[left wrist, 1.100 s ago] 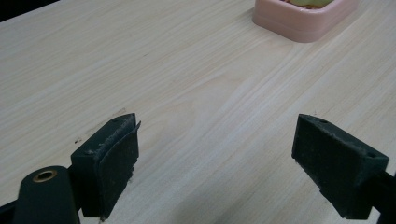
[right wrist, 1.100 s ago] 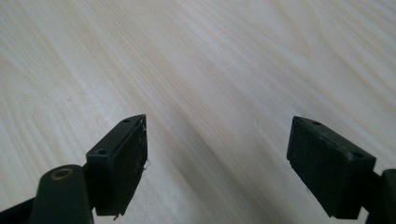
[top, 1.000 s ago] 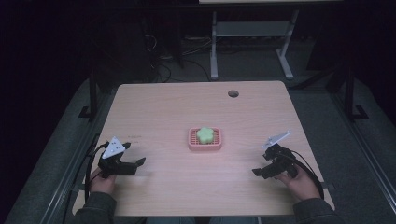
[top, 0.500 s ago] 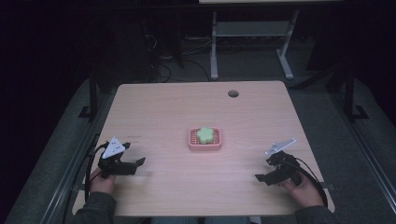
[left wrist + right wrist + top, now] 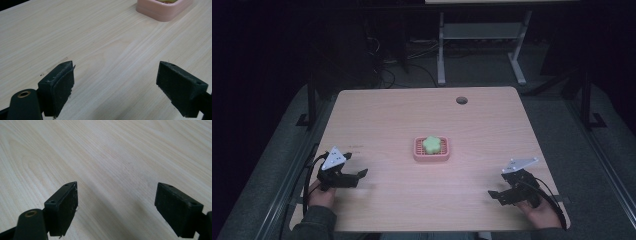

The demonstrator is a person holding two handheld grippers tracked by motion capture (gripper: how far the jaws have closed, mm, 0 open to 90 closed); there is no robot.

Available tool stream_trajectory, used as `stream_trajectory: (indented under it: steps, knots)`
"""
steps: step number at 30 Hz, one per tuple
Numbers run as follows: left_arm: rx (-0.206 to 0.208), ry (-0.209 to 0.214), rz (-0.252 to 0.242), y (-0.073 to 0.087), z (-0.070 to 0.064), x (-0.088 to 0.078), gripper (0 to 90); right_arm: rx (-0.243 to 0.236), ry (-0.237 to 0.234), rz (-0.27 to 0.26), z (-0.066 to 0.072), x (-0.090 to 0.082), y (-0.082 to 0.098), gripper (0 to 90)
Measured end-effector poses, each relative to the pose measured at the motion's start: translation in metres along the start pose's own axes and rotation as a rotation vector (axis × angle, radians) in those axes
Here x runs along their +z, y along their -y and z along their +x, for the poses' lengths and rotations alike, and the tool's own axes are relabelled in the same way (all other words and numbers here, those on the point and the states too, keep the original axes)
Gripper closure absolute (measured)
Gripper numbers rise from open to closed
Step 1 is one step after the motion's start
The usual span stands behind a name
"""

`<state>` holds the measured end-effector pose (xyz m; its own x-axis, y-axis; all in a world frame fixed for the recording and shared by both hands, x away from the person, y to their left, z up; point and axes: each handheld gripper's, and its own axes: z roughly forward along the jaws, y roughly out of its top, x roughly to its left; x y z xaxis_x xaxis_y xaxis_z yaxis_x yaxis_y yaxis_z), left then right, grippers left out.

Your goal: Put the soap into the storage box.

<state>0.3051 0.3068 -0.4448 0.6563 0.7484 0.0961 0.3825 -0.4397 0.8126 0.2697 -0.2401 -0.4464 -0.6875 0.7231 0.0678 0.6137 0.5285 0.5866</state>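
— Soap dish [image 5: 431, 149], the pink one with the green flower-shaped soap [image 5: 431, 144] in it: where does it sit from your tongs?

— Near to far, then. My left gripper [image 5: 354, 176] is by the near left edge of the wooden table [image 5: 397, 115], my left hand [image 5: 323, 192] behind it. My right gripper [image 5: 497, 196] is by the near right edge, in my right hand [image 5: 539, 212]. Both point inward over bare wood. The dish lies beyond them, about midway between the two, well apart from each, near the middle of the table.

— Are the tongs holding anything?

— No. In the left gripper view my left gripper [image 5: 113, 85] has its jaws spread wide with only tabletop [image 5: 100, 45] between them. The right gripper view shows the same for my right gripper [image 5: 116, 206]: jaws wide apart over wood grain [image 5: 112, 152].

— Does the dish show from either gripper?

— From the left one, yes: a corner of the pink dish [image 5: 163, 8] at the top right, ahead of the jaws and off to the side.

— Anything in the way?

— Bare wood lies between each gripper and the dish. Farther back there is a round cable hole [image 5: 461, 100] near the far edge, and past the table a metal stand [image 5: 479, 47] on the dark floor.
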Motion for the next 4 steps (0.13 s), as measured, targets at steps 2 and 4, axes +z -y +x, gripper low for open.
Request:
stream_trajectory:
  steps: [2,4]
  knots:
    - [0.012,-0.001,0.009,0.0001,0.0013,-0.0001,14.4,-0.004,0.005,-0.005,-0.0005,0.0022,0.0012,17.7]
    - [0.019,-0.004,0.011,0.0001,0.0014,0.0006,14.4,-0.006,0.007,-0.007,-0.0002,0.0031,0.0009,17.8]
